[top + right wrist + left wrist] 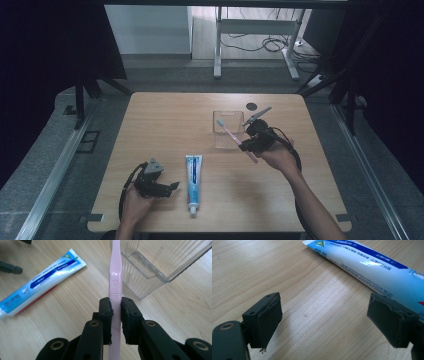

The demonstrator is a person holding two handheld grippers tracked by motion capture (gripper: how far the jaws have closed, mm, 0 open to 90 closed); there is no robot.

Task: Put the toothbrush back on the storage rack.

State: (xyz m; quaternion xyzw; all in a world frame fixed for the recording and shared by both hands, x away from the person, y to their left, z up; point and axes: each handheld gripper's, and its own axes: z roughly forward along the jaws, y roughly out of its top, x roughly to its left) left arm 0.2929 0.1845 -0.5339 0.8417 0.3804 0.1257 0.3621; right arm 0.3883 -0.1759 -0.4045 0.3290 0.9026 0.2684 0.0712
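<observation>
Nearest the person, the left tongs [172,186] sit low at the near left of the worktop [165,115], released and spread wide with nothing but bare wood between them. Just to their right lies the toothpaste tube [193,180], flat, cap toward the near edge. Farther back on the right, the right tongs [246,146] are clenched on a pink toothbrush [235,137], gripping the handle with the bristle end aimed away toward the far left. The brush head sits right at the clear plastic cup [225,122]; whether it's inside the cup I can't tell.
</observation>
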